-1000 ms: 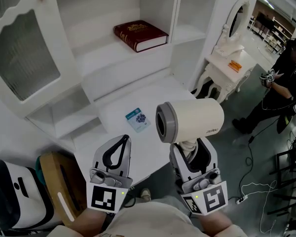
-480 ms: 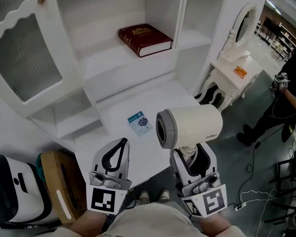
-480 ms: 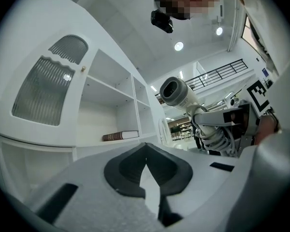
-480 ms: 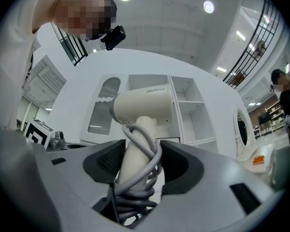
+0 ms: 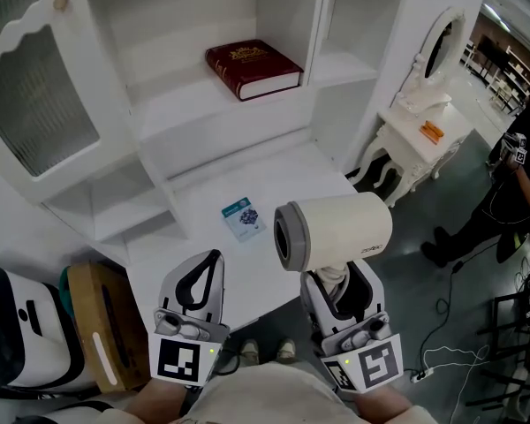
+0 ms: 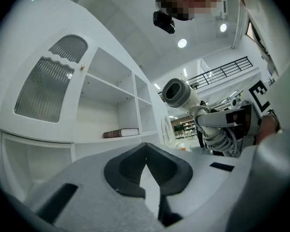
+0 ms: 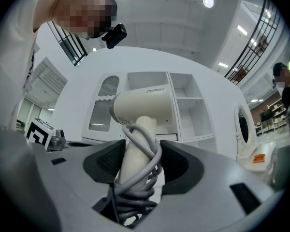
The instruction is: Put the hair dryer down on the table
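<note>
A cream hair dryer (image 5: 336,230) with a grey ring round its mouth stands upright in the air over the front edge of the white table (image 5: 283,170). My right gripper (image 5: 340,276) is shut on its handle, which has grey cord wound around it (image 7: 141,153). The barrel (image 7: 145,103) lies level and points left. The dryer (image 6: 179,92) also shows high up in the left gripper view. My left gripper (image 5: 210,263) hovers beside it to the left, shut with nothing between its fingers (image 6: 145,153).
A small blue-printed card (image 5: 245,218) lies on the table. On the shelf above lies a dark red book (image 5: 252,67). A wooden piece (image 5: 97,325) and a white device (image 5: 18,338) sit at lower left. A white vanity (image 5: 420,117) and a person (image 5: 521,175) stand at right.
The head view has shifted a little. Both grippers keep their stance and the hair dryer stays held upright in the right one.
</note>
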### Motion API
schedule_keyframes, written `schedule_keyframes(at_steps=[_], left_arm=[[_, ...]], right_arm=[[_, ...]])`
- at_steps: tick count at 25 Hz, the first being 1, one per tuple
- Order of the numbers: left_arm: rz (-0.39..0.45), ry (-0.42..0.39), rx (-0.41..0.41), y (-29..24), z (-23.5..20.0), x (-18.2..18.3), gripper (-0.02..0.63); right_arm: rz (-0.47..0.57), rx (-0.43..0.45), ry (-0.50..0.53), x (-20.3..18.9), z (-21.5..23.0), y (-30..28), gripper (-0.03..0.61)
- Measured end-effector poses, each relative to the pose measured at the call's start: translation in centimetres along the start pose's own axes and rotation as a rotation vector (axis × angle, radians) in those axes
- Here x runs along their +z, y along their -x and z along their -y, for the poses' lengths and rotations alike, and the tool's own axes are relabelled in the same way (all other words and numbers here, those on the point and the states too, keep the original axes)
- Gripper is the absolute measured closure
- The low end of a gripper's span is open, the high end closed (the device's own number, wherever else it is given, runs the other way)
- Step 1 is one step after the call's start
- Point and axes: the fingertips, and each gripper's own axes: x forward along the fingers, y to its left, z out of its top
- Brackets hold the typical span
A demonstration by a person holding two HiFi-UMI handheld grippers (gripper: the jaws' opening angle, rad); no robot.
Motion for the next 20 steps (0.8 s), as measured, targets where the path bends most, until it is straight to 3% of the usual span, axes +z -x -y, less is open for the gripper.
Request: schedule_keyframes(at_steps=[12,16,20], left_arm=[[-0.052,-0.007,0.017,-3.6,-1.2,0.1,0.601],[-0.073,0.010,0.038,-5.4,-2.7,-2.1,0.601],[-0.147,0.052,0.028,-7.1,-3.8,-7.2,0.601]], right_arm=[[-0.104,0.079,-0.005,-1.4,1.1,-5.2,0.350],[-0.162,0.104,-0.031,-3.9,1.2,-7.4,0.350],[-0.207,0.095,-0.048,-7.2,1.9,-9.2,0.350]])
